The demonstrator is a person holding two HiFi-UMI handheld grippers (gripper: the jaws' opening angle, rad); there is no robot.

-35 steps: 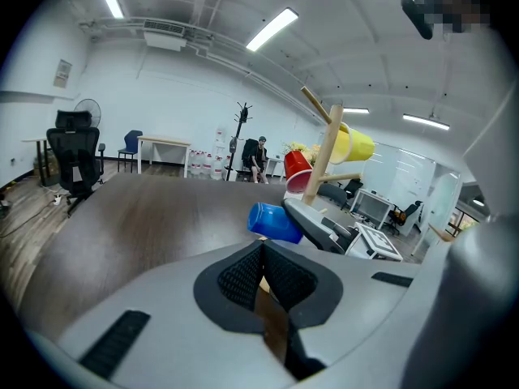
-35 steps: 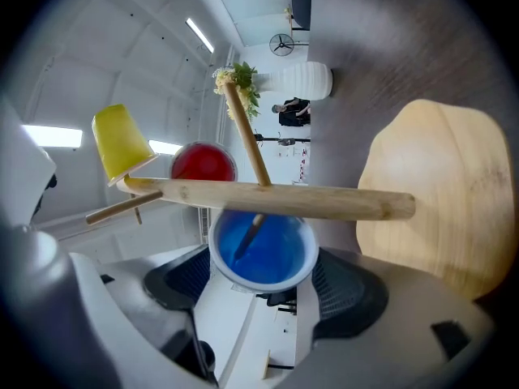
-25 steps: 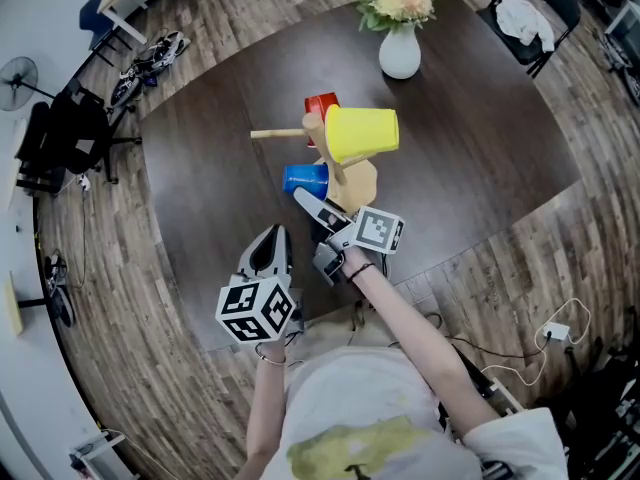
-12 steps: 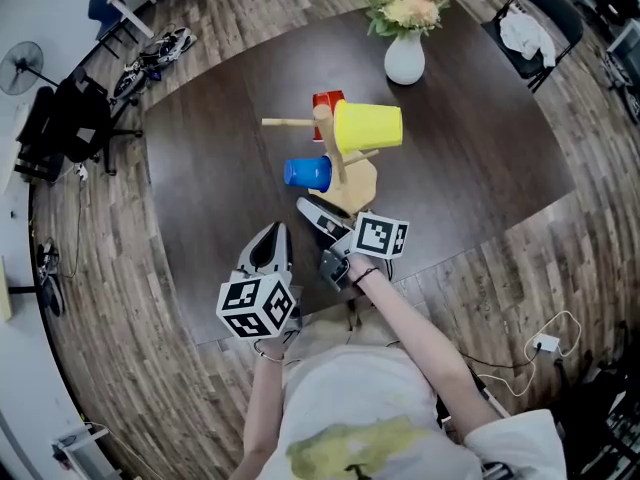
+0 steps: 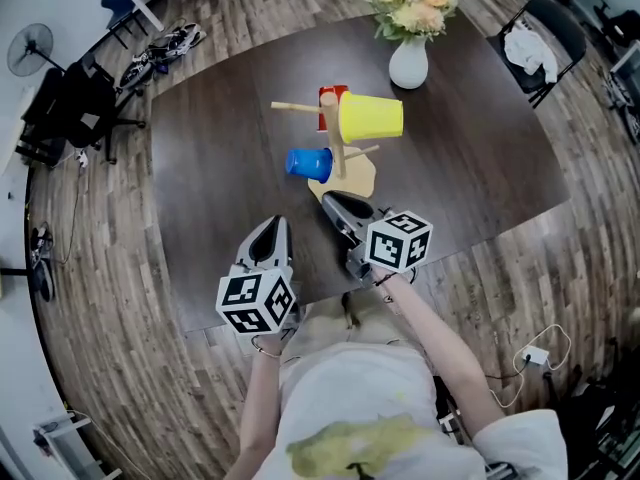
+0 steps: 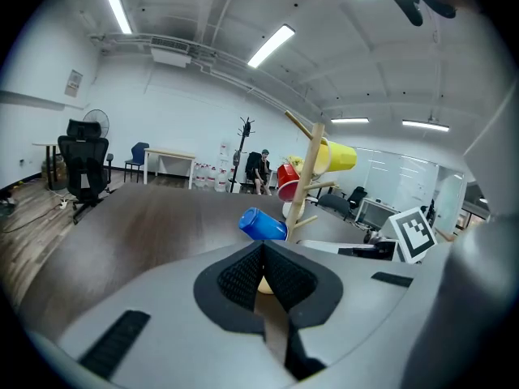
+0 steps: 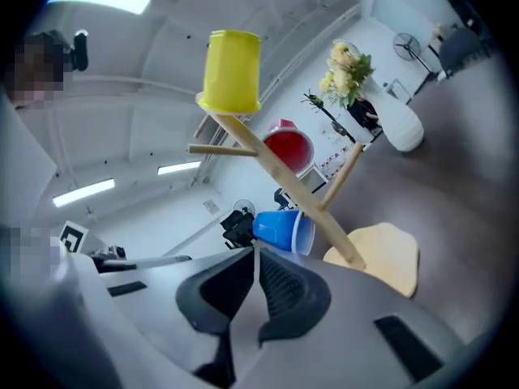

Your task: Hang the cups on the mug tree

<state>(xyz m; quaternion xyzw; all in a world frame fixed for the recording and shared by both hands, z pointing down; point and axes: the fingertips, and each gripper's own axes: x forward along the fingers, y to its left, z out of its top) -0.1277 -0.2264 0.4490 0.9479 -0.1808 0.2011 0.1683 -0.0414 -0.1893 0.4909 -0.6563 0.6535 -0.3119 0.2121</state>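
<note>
A wooden mug tree point(image 5: 334, 138) stands on a pale base point(image 5: 352, 178) on the dark table point(image 5: 220, 168). A yellow cup point(image 5: 371, 116), a red cup point(image 5: 329, 96) and a blue cup point(image 5: 307, 162) hang on its pegs. My right gripper point(image 5: 332, 201) points at the base from the near side, shut with nothing between its jaws. In the right gripper view the blue cup point(image 7: 282, 229) hangs just beyond the closed right gripper point(image 7: 255, 254). My left gripper point(image 5: 273, 226) hovers near the table's front edge, shut and empty. The left gripper view shows the tree point(image 6: 306, 177) ahead.
A white vase point(image 5: 408, 62) with flowers point(image 5: 415, 3) stands behind the tree. Chairs point(image 5: 70, 118) and a fan point(image 5: 28, 50) stand on the wood floor at the left, another chair point(image 5: 540, 38) at the right. A free peg point(image 5: 295, 108) sticks out leftward.
My right gripper has drawn back a little from the blue cup toward me and its jaws have closed. The left gripper has stayed where it was.
</note>
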